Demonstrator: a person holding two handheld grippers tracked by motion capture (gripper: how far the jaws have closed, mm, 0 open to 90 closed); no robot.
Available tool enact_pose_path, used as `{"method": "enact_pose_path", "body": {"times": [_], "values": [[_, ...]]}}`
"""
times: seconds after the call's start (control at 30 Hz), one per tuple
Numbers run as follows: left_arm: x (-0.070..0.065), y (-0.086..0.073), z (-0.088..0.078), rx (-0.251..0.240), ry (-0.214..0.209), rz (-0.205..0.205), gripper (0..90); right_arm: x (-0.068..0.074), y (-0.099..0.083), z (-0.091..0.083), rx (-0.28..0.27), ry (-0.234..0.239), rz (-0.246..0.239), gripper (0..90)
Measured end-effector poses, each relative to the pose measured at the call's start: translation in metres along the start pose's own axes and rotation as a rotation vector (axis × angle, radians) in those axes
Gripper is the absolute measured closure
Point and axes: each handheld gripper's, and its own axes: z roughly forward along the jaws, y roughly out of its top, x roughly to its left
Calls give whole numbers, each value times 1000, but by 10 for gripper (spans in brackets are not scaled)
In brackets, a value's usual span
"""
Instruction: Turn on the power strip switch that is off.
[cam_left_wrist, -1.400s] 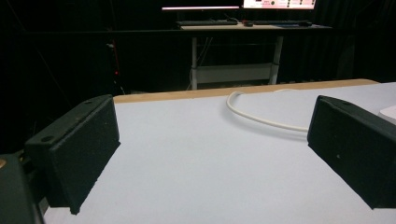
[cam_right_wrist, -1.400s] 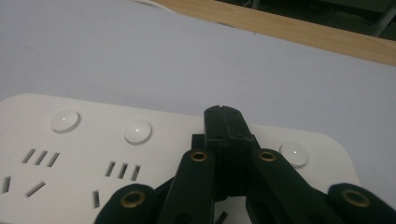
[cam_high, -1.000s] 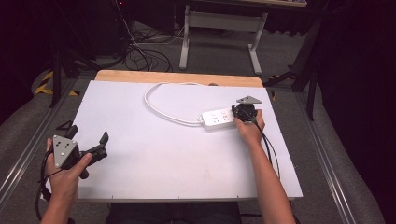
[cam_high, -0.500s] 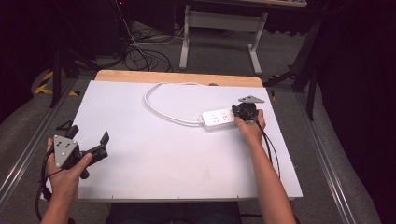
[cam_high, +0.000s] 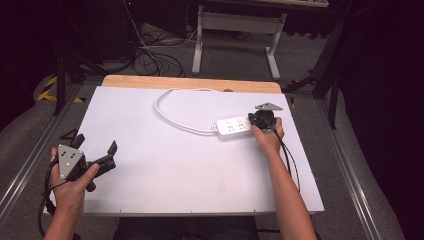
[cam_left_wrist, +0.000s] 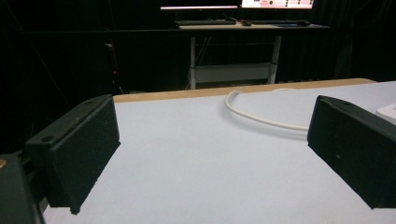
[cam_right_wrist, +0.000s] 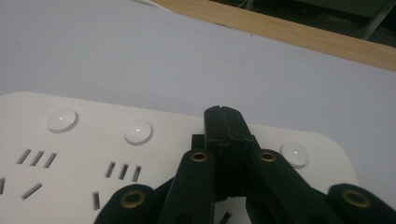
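A white power strip (cam_high: 231, 128) lies on the white table (cam_high: 165, 165), right of centre, and its white cable (cam_high: 167, 114) loops back to the far edge. My right gripper (cam_high: 256, 120) is at the strip's right end, shut with nothing between its jaws. In the right gripper view the closed tips (cam_right_wrist: 223, 113) sit on the power strip (cam_right_wrist: 93, 140) in its row of round buttons (cam_right_wrist: 138, 132); whether they press one I cannot tell. My left gripper (cam_high: 96, 145) rests open near the front left corner. Between its wide jaws (cam_left_wrist: 210, 140) is bare table, with the cable (cam_left_wrist: 254, 117) farther off.
A wooden strip (cam_high: 190, 83) runs along the table's far edge. Beyond it stand a white desk frame (cam_high: 235, 30) and floor cables (cam_high: 150, 57). Metal rails (cam_high: 30, 150) flank the table on both sides.
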Motion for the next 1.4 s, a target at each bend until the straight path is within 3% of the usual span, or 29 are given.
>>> {"method": "enact_pose_path", "body": {"times": [0.23, 0.4, 0.77, 0.97, 1.17, 1.4], "values": [[0, 0, 0, -1, 1, 1, 34, 0, 2, 0, 14, 0, 10, 900], [-1, 0, 1, 4, -2, 1, 32, 0, 4, -1, 19, -28, -2, 900], [-1, 0, 2, 4, -3, 1, 32, -4, 3, -2, 17, 0, 30, 900], [-1, 0, 2, 4, -4, -6, 32, -1, 4, -2, 22, -20, 16, 900], [0, 0, 2, 4, -6, -10, 32, -5, 4, -8, 6, -20, 4, 900], [0, 0, 2, 3, -5, -12, 32, -5, 9, -25, -57, 8, 15, 900]]}}
